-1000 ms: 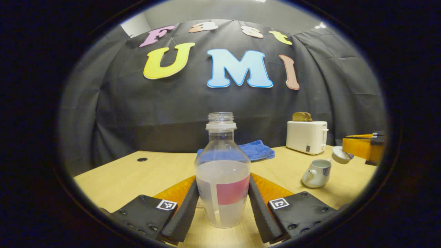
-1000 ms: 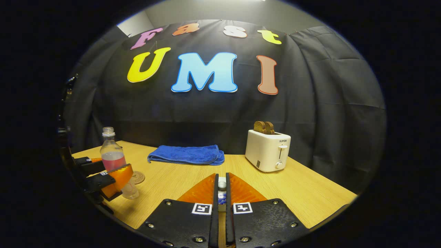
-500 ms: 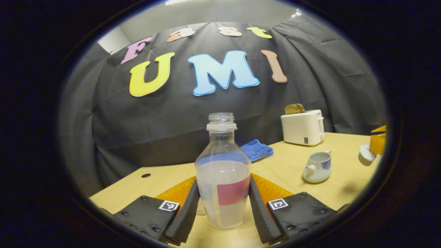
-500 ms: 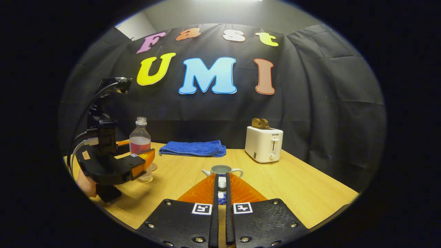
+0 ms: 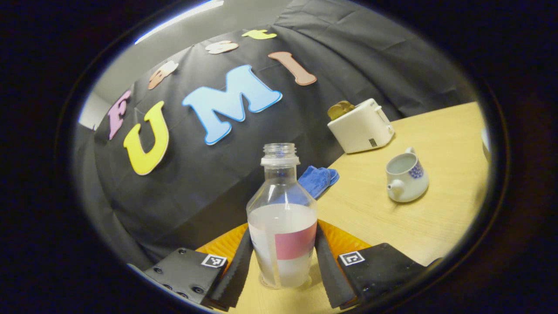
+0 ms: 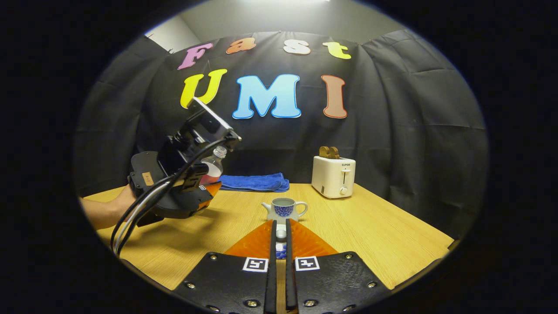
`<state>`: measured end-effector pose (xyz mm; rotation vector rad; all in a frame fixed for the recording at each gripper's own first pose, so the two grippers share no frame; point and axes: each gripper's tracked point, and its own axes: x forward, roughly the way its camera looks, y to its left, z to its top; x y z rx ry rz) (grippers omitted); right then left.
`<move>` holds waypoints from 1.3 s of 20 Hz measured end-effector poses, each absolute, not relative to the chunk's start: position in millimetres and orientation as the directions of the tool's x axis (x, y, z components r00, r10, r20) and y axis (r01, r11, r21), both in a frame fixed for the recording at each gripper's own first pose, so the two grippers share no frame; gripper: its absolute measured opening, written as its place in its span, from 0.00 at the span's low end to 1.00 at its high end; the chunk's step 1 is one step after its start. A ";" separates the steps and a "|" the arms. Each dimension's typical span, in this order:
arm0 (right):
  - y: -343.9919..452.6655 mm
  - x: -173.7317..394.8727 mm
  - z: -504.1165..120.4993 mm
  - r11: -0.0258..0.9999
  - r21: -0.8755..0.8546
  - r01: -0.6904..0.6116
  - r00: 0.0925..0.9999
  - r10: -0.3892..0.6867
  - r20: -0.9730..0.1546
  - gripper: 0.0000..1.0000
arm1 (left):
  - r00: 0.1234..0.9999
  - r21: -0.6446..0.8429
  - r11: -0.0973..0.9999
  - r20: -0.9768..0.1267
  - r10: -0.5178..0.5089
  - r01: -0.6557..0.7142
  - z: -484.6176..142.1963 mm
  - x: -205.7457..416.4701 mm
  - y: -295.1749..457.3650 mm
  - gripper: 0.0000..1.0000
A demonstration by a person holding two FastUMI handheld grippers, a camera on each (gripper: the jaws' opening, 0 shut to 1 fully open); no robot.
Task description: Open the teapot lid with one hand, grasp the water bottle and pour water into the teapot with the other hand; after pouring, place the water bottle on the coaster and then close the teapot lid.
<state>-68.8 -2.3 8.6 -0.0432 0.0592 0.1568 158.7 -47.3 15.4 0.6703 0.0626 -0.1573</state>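
My left gripper (image 5: 282, 244) is shut on a clear water bottle (image 5: 281, 218) with a pink label, uncapped and about half full. It is lifted off the table and tilted to the right. The white teapot (image 5: 405, 176) with blue pattern stands open on the table, ahead and right of the bottle. In the right gripper view, my right gripper (image 6: 281, 230) is shut on the teapot lid (image 6: 281, 234), held just in front of the teapot (image 6: 284, 209). To the left, the left gripper (image 6: 205, 186) holds the slanted bottle (image 6: 212, 168), its neck pointing toward the teapot.
A white toaster (image 6: 333, 176) with bread stands at the back right of the wooden table (image 6: 383, 235). A folded blue cloth (image 6: 255, 182) lies at the back centre. A person's hand (image 6: 104, 211) holds the left gripper, with cables hanging below it.
The left gripper has lifted the bottle off the table, carried it toward the teapot and tilted it. The right gripper, still holding the lid, has drawn back slightly from the teapot.
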 end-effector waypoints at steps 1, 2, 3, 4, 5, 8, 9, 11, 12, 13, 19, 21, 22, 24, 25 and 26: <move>-2.2 -69.4 8.4 0.986 -0.036 -0.161 0.985 0.158 -0.063 0.08 | 0.985 0.642 0.746 -0.124 -0.124 0.175 9.8 161.8 -49.7 0.85; -1.7 -71.0 7.2 0.986 -0.030 -0.165 0.984 0.163 -0.065 0.08 | 0.983 0.664 0.724 -0.139 -0.123 0.185 5.3 165.0 -51.8 0.85; -1.4 -71.6 5.7 0.985 -0.027 -0.168 0.984 0.166 -0.068 0.08 | 0.980 0.675 0.710 -0.157 -0.125 0.199 -0.1 167.1 -53.0 0.85; -2.1 -72.3 5.3 0.985 -0.025 -0.170 0.983 0.168 -0.070 0.08 | 0.976 0.679 0.702 -0.173 -0.131 0.215 -4.7 169.1 -56.0 0.85; -2.3 -73.0 3.6 0.985 -0.023 -0.170 0.983 0.168 -0.072 0.08 | 0.973 0.686 0.691 -0.186 -0.135 0.227 -9.0 170.4 -58.4 0.85; -1.5 -73.2 -1.7 0.984 -0.013 -0.178 0.981 0.176 -0.088 0.08 | 0.970 0.747 0.620 -0.200 -0.136 0.240 -10.1 175.7 -68.9 0.85; -1.5 -73.3 -3.2 0.984 -0.012 -0.178 0.980 0.176 -0.091 0.08 | 0.971 0.770 0.592 -0.194 -0.140 0.239 -7.5 176.6 -73.0 0.84; -3.9 -73.0 -3.4 0.985 -0.006 -0.173 0.981 0.171 -0.092 0.08 | 0.966 0.793 0.553 -0.199 -0.163 0.257 -6.2 180.3 -86.7 0.85; -5.5 -73.4 -2.8 0.985 -0.006 -0.170 0.982 0.168 -0.091 0.08 | 0.965 0.810 0.526 -0.204 -0.165 0.261 -7.3 183.0 -91.6 0.85; -6.5 -73.9 -3.0 0.986 -0.006 -0.166 0.982 0.165 -0.089 0.08 | 0.964 0.831 0.490 -0.210 -0.163 0.264 -9.4 185.3 -94.7 0.85; -10.7 -73.8 -10.1 0.986 0.006 -0.167 0.980 0.167 -0.105 0.08 | 0.950 0.889 0.341 -0.258 -0.177 0.305 -16.9 192.7 -114.2 0.85; -12.9 -73.9 -11.2 0.986 0.009 -0.166 0.980 0.166 -0.110 0.08 | 0.945 0.897 0.308 -0.270 -0.185 0.316 -17.7 192.6 -120.1 0.85; -13.8 -73.6 -11.1 0.987 0.009 -0.163 0.980 0.163 -0.110 0.08 | 0.944 0.905 0.283 -0.273 -0.184 0.316 -18.3 194.4 -123.0 0.85; -15.5 -74.1 -10.1 0.987 0.007 -0.159 0.981 0.159 -0.108 0.08 | 0.944 0.923 0.225 -0.275 -0.183 0.312 -17.4 194.1 -127.0 0.85; -17.0 -75.0 -11.3 0.988 0.005 -0.157 0.982 0.157 -0.107 0.08 | 0.943 0.929 0.200 -0.278 -0.182 0.313 -17.5 194.5 -129.0 0.86; -18.1 -75.6 -11.0 0.988 0.005 -0.154 0.982 0.154 -0.106 0.08 | 0.941 0.931 0.180 -0.285 -0.182 0.317 -18.0 196.8 -129.9 0.86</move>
